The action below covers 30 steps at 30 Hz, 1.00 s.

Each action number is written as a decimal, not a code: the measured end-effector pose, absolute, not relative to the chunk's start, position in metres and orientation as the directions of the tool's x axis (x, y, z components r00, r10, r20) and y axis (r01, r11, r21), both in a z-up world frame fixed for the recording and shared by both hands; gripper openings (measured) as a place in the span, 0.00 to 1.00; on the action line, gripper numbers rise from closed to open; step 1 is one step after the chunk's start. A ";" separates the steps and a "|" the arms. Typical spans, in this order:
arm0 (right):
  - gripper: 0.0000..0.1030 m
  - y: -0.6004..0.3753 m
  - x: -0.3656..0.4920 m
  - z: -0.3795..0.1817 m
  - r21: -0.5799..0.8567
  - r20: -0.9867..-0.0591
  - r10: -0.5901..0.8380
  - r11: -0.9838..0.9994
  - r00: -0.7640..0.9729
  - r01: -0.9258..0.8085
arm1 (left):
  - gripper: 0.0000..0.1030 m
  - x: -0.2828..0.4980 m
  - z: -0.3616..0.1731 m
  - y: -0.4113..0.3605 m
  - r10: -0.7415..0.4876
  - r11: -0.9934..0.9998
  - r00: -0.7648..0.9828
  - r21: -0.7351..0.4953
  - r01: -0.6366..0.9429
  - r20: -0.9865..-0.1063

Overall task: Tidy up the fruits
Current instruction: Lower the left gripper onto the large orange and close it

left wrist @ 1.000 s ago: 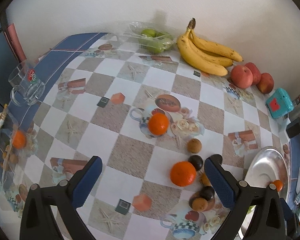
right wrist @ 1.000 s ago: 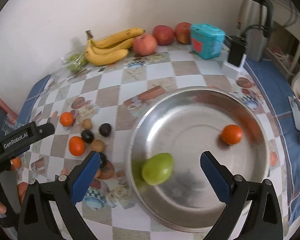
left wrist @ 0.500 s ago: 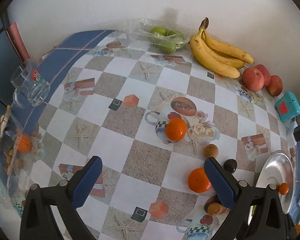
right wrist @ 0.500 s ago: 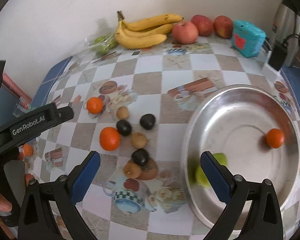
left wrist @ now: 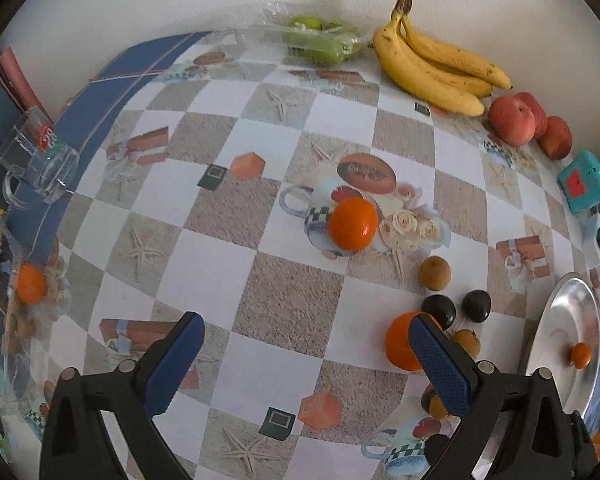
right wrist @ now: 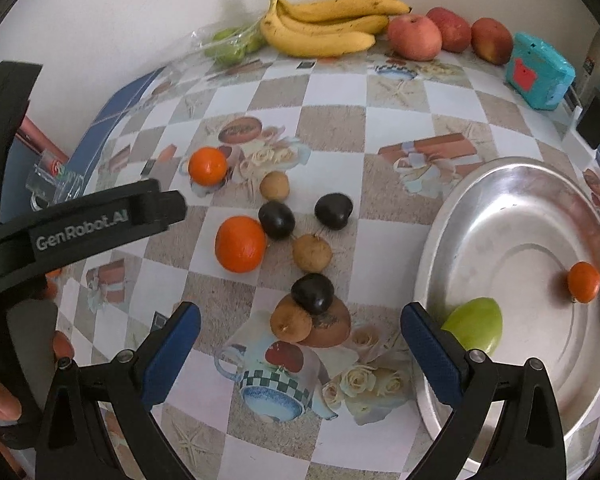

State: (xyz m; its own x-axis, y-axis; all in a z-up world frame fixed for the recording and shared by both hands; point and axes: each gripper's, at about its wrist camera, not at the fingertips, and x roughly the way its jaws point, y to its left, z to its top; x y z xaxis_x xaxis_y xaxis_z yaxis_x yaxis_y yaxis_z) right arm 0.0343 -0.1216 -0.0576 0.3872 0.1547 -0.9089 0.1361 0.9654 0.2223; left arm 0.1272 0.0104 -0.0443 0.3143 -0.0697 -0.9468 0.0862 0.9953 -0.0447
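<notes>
green fruit point(right wrist: 476, 326) in metal bowl point(right wrist: 500, 216) | right gripper point(right wrist: 300, 336) fingers apart, empty

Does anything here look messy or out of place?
Mostly the loose fruit: oranges, dark plums and small brown fruits lie scattered beside the metal tray, which holds only a green fruit and small orange.

oranges point(right wrist: 240, 244) 3 | brown fruits point(right wrist: 312, 253) 3 | dark plums point(right wrist: 276, 219) 3 | apples point(right wrist: 415, 37) 3 | bananas point(right wrist: 324, 28) 3 | steel bowl point(right wrist: 500, 184) 1 | green fruit point(right wrist: 476, 326) 1

Bright soft daylight, pale shadows, shiny glare on metal bowl point(right wrist: 452, 216), pics bent round at edges w/ dark corners, mostly sharp
</notes>
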 end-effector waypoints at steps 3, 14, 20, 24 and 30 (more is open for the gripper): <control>0.97 -0.117 0.035 -0.059 0.207 -0.912 0.148 0.971 0.384 0.117 | 1.00 0.127 -0.048 0.011 -0.079 0.995 0.300 -0.056 0.086 -0.951; 0.97 -0.117 0.034 -0.069 0.222 -0.906 0.157 0.967 0.393 0.127 | 1.00 0.127 -0.052 0.011 -0.145 0.988 0.284 -0.125 0.085 -0.948; 0.92 -0.113 0.034 -0.074 0.216 -0.910 0.159 0.970 0.382 0.109 | 0.98 0.126 -0.058 0.004 -0.187 0.980 0.256 -0.164 0.110 -0.948; 0.83 -0.112 0.033 -0.076 0.209 -0.914 0.157 0.972 0.375 0.103 | 0.90 0.124 -0.062 -0.006 -0.212 0.973 0.237 -0.182 0.143 -0.948; 0.64 -0.112 0.033 -0.077 0.213 -0.916 0.165 0.972 0.367 0.096 | 0.75 0.123 -0.065 -0.018 -0.260 0.957 0.215 -0.221 0.187 -0.941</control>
